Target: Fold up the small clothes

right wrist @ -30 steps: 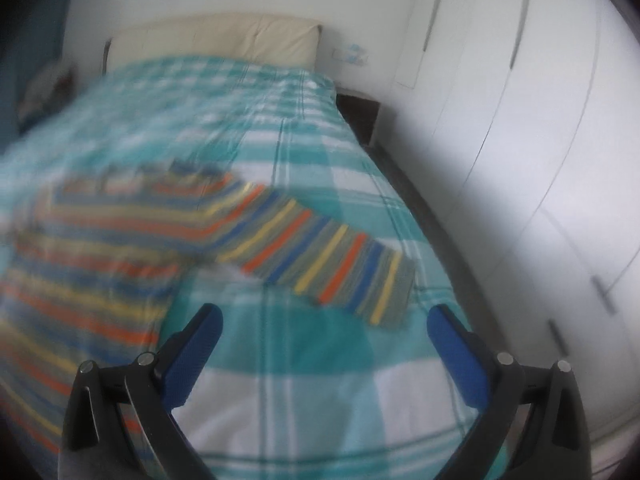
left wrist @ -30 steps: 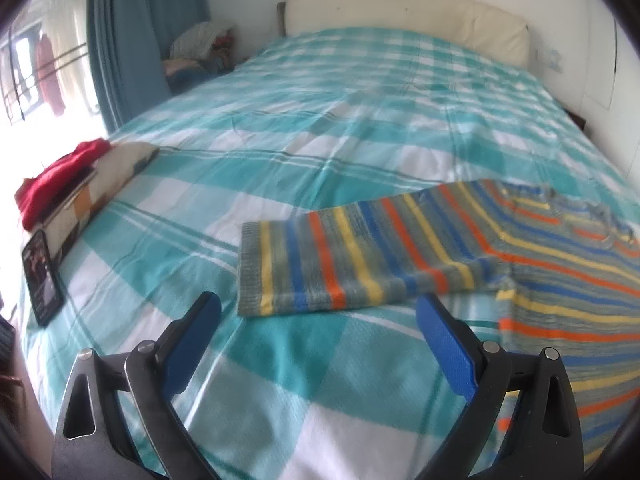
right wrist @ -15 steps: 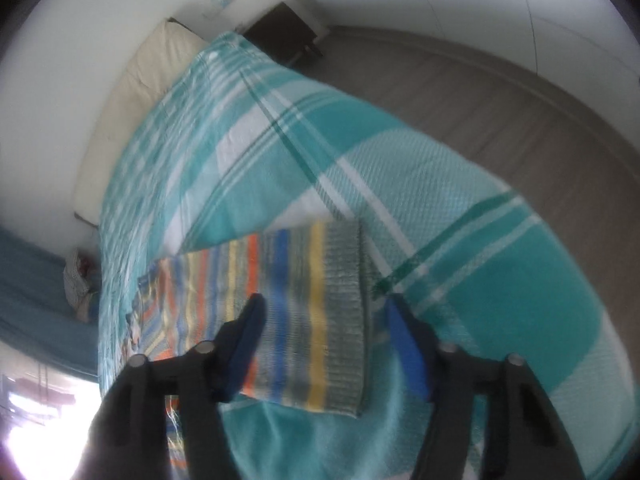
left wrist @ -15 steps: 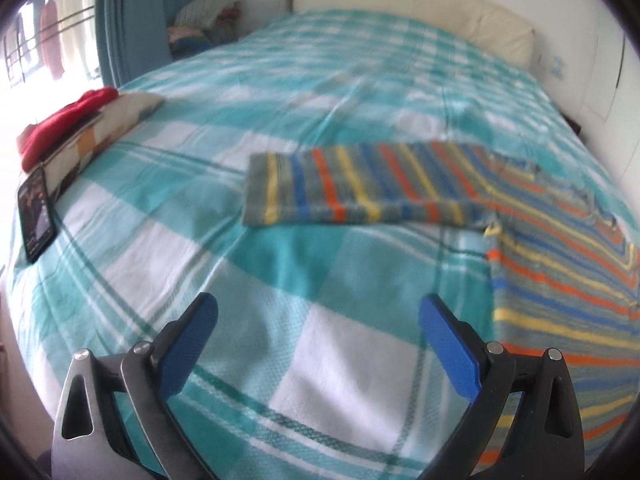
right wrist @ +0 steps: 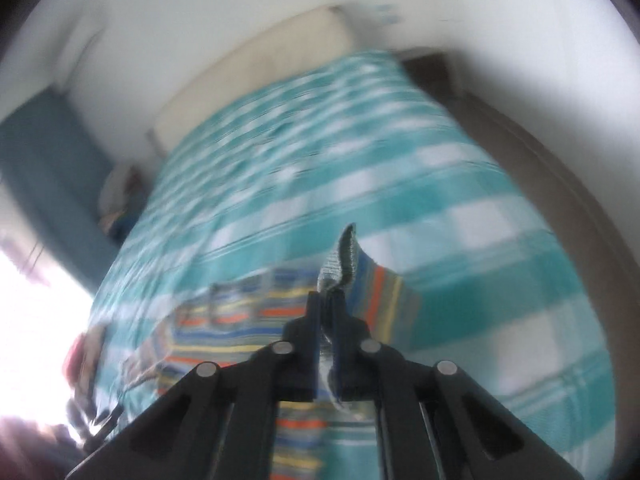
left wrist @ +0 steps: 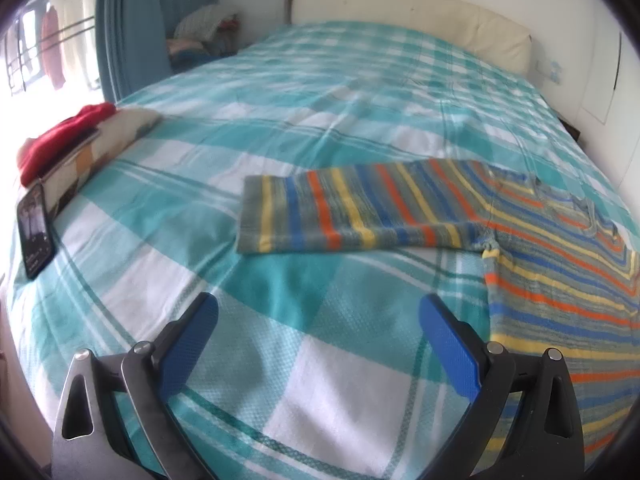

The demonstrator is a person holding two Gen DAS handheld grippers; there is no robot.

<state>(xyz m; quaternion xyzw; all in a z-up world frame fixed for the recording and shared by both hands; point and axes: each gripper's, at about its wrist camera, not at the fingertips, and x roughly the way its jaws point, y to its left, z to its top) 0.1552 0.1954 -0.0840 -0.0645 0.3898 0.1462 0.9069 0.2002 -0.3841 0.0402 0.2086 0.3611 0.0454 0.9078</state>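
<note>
A striped knit sweater (left wrist: 540,264) in grey, blue, orange and yellow lies flat on the bed. Its left sleeve (left wrist: 352,212) stretches out toward the left side of the bed. My left gripper (left wrist: 318,320) hovers open over bare bedspread, short of that sleeve, with nothing between its blue pads. In the blurred right wrist view my right gripper (right wrist: 327,300) is shut on the grey cuff (right wrist: 342,258) of the other sleeve. The cuff sticks up beyond the fingertips, lifted off the bed, and the rest of the sweater (right wrist: 240,320) lies below.
The bed has a teal and white checked bedspread (left wrist: 340,92) and a cream headboard (left wrist: 420,16). At the left edge lie a black phone (left wrist: 35,236), a red garment (left wrist: 60,136) and a patterned cushion (left wrist: 108,140). Wooden floor (right wrist: 560,184) runs along the bed's right side.
My right gripper swung over the right sleeve end, closed on its cuff and lifted it off the bed. The left gripper stayed open, and the left sleeve now sits farther ahead of it.
</note>
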